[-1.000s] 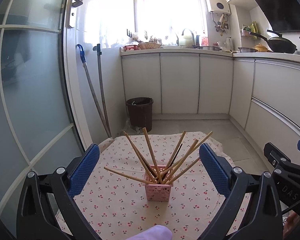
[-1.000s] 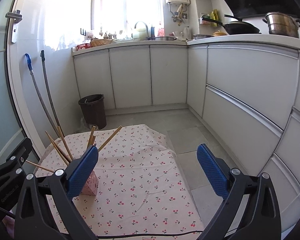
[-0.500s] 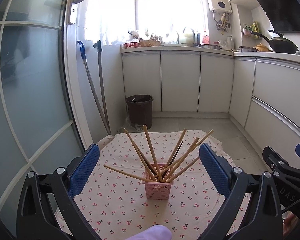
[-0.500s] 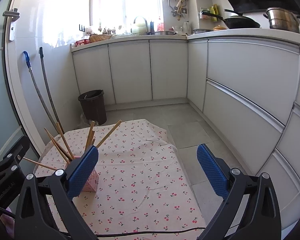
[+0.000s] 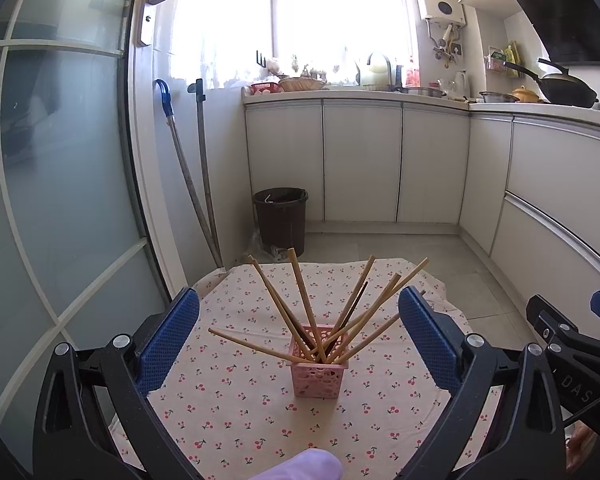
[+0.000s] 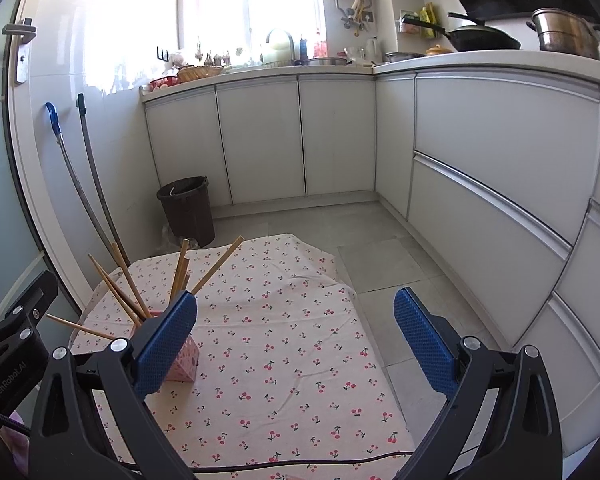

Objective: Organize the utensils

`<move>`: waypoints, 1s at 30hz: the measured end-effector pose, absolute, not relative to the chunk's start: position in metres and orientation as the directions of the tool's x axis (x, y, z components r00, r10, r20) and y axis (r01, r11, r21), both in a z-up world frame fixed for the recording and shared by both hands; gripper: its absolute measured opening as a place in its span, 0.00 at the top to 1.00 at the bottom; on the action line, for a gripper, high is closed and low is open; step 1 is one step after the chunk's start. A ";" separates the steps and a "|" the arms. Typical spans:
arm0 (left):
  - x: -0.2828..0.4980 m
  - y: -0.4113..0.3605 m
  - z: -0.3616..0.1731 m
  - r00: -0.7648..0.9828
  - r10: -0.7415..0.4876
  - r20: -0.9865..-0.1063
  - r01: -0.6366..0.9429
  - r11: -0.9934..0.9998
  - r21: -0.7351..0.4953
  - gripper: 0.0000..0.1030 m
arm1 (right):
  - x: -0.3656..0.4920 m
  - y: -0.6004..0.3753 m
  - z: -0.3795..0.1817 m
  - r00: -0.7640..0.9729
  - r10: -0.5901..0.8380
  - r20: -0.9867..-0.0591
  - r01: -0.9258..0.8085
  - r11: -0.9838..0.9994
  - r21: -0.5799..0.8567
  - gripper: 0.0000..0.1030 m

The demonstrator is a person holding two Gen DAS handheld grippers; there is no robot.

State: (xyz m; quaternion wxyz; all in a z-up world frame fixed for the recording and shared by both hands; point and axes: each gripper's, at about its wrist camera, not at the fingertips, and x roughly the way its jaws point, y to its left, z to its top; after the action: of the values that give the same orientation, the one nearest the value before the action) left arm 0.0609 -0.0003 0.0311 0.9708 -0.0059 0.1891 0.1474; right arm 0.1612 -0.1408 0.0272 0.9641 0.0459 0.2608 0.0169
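Standing on a cherry-print cloth [image 5: 228, 400] spread over the kitchen floor, a small pink perforated basket [image 5: 319, 364] holds a fan of wooden chopsticks [image 5: 304, 308] that lean outward in all directions. At least 1 darker stick sits among the pale ones.

From the left wrist view, the left gripper [image 5: 300, 340] has its 2 blue-padded fingers [image 5: 168, 340] spread wide, gripping nothing. The basket sits between them in the view and a little beyond their tips, untouched. The longest sticks reach outward toward both pads, and 1 low stick points at the left pad without clear contact.

From the right wrist view, the right gripper [image 6: 296, 340] is likewise spread wide and empty, with only bare cloth between its fingers. The basket [image 6: 182, 366] lies off to its left side, partly hidden behind the left blue pad [image 6: 164, 344], with the chopsticks [image 6: 180, 272] rising above that pad. Whether the pad touches the basket cannot be told.

Each view catches the black frame of the other gripper at its edge. A black cable [image 6: 300, 465] crosses the near edge of the cloth.

A dark waste bin [image 5: 281, 220] stands against the white cabinets [image 5: 360, 160] beyond the cloth, with 2 long handles [image 5: 192, 184] leaning on the wall beside it.
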 end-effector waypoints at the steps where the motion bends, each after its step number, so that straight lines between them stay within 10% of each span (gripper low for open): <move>1: 0.061 0.000 0.031 0.885 0.283 -0.370 -0.287 0.957 0.044 0.07 | 0.161 -0.141 0.027 0.863 0.058 -0.502 -0.010 0.995 0.098 0.07; 30: 0.066 0.002 0.026 0.869 0.292 -0.400 -0.300 0.953 0.043 0.07 | 0.164 -0.141 0.021 0.852 0.068 -0.519 -0.014 0.994 0.106 0.07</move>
State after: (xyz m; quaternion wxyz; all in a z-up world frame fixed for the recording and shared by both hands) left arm 0.0657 0.0016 0.0255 0.9666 -0.0102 0.2052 0.1532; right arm 0.1638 -0.1409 0.0209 0.9610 0.0493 0.2713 0.0212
